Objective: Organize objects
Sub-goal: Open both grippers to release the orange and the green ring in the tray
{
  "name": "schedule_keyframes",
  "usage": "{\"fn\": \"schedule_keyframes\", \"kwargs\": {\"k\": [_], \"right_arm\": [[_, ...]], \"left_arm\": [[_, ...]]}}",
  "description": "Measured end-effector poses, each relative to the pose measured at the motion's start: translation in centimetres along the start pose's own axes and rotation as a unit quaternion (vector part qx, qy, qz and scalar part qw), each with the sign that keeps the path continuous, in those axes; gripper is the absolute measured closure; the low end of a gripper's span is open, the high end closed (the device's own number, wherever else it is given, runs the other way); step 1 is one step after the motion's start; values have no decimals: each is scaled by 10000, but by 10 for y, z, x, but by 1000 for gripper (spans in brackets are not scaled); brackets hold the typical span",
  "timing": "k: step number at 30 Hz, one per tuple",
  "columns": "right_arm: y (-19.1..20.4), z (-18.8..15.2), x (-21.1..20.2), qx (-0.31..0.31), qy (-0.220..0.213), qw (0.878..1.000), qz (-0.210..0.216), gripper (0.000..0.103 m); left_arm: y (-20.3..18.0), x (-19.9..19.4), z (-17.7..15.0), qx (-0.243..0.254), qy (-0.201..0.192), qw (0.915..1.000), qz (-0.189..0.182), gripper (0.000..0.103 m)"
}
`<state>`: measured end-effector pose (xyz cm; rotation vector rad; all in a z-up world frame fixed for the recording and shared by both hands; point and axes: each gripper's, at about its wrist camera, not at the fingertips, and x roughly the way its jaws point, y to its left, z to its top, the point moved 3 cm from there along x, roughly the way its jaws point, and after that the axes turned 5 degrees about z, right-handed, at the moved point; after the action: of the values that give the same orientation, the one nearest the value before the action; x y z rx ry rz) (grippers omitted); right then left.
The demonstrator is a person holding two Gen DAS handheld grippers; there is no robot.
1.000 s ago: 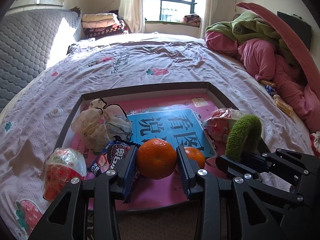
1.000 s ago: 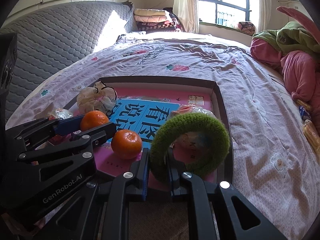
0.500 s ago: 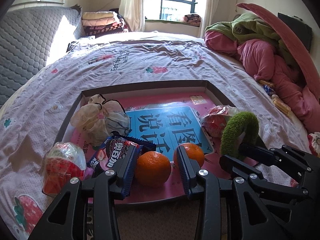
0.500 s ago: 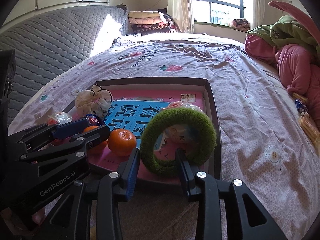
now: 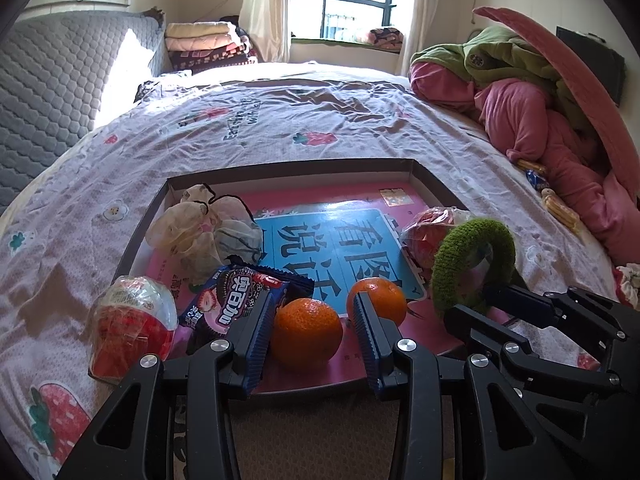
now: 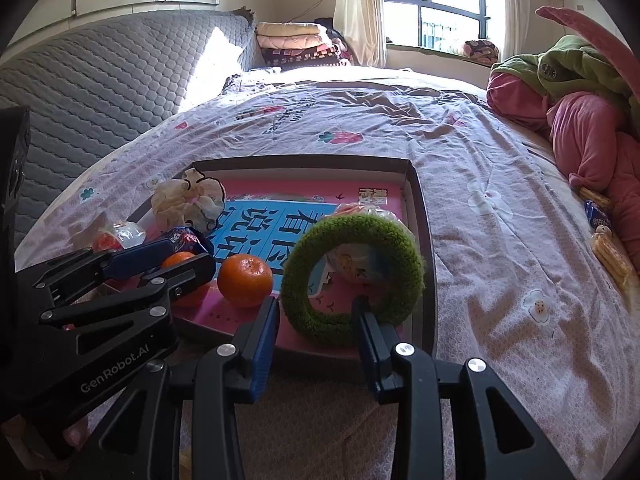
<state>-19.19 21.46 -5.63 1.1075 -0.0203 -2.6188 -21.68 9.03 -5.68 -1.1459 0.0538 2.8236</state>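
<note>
A shallow brown tray lies on the bed with a pink and blue book in it. My left gripper stands open around an orange resting on the book, with a gap at the right pad. A second orange sits just beyond. My right gripper is open. A green fuzzy ring stands on edge in the tray, its lower rim between the fingers, leaning on a wrapped snack. The left gripper shows at the left of the right wrist view.
A cream scrunchie and a cookie pack lie in the tray's left part. A red wrapped snack sits by its left edge. Pink and green bedding is heaped at the right, with small snacks beside it.
The left gripper lowered the orange onto the book and loosened around it. The right gripper opened off the green ring, which now stands free in the tray.
</note>
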Motion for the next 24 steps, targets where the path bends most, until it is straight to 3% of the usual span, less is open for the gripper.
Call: {"fn": "schedule_keyframes", "kwargs": {"k": [6,17,20,24], "right_arm": [[1,-1,-2,8,-12,10000,-20,65],[7,1,-11,-71,-65,9999,-60,65],[10,1,-15,-105,-81,9999,-65,65],[14,2,-19,-148,-97,9998,-75,65]], "left_arm": [[2,-3,-2,-39,61,10000,-39,61],[12,-12,-6,-143,139,9998,-18,52],[15,-17,-7,-219,127,9997,-15,46],[18,-25,-5,-224,54,9997,15,45]]}}
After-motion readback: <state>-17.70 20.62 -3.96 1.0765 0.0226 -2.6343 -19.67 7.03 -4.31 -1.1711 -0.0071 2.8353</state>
